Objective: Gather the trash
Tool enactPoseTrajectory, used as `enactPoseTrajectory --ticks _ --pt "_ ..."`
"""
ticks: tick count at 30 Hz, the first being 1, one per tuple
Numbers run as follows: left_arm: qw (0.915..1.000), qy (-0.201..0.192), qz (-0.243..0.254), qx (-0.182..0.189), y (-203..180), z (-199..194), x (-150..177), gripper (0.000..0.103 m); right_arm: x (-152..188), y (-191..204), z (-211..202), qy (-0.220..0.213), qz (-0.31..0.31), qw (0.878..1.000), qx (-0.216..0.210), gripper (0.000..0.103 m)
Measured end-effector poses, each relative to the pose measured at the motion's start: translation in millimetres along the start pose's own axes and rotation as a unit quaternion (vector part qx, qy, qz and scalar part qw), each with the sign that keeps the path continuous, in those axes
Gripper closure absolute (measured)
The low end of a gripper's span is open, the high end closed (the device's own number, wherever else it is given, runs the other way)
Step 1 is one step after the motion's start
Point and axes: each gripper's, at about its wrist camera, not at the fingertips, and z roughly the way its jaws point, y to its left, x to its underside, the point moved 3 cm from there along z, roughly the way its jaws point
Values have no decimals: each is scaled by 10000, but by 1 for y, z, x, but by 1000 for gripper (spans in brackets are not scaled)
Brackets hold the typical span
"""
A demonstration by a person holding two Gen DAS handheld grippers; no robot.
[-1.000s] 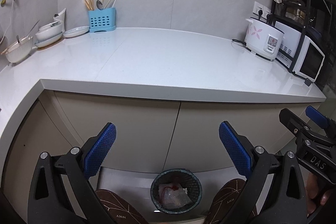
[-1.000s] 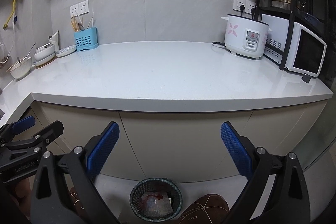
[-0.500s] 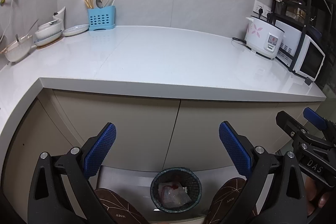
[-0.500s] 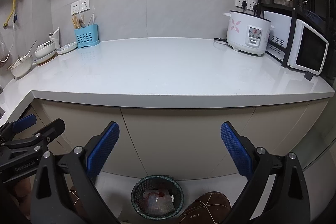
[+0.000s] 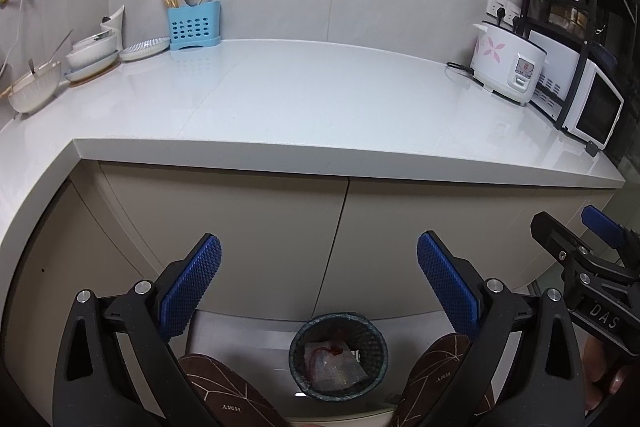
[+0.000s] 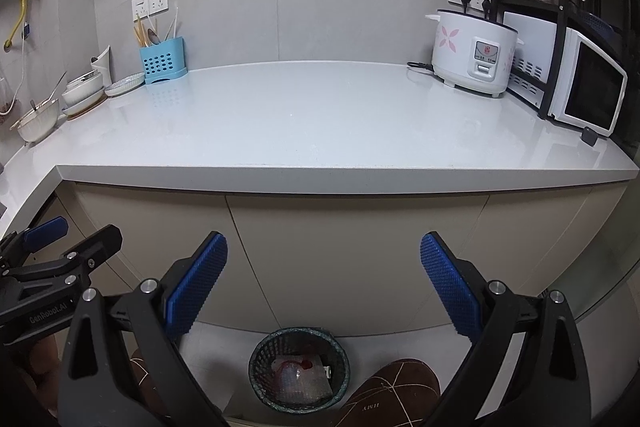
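Left wrist view: left gripper (image 5: pixel 318 279) is hanging spread wide, holding nothing; mesh trash bin (image 5: pixel 338 355) is sitting on the floor just below, between two brown slippers (image 5: pixel 224 393). Right gripper (image 6: pixel 324 281) is likewise gaping empty above the bin. Crumpled wrapper (image 6: pixel 298 377) inside is showing red, otherwise indistinct. Right view alone is showing the microwave (image 6: pixel 588 91) door fully.

I see the white surface (image 6: pixel 320 123) carrying a rice cooker (image 6: pixel 474 53) upper right, blue utensil holder (image 6: pixel 162 59) and bowls (image 6: pixel 82 91) upper left.

Left gripper (image 5: pixel 318 279), jaws wide, empty; mesh bin (image 5: pixel 338 355) holding trash (image 5: pixel 332 361) on near floor; white countertop (image 5: pixel 320 107) beyond.
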Motion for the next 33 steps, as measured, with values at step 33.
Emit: enactPoseTrajectory --ticks 33 --pt "9999 28 -126 -27 8 5 3 6 4 -2 2 36 -12 10000 -17 10"
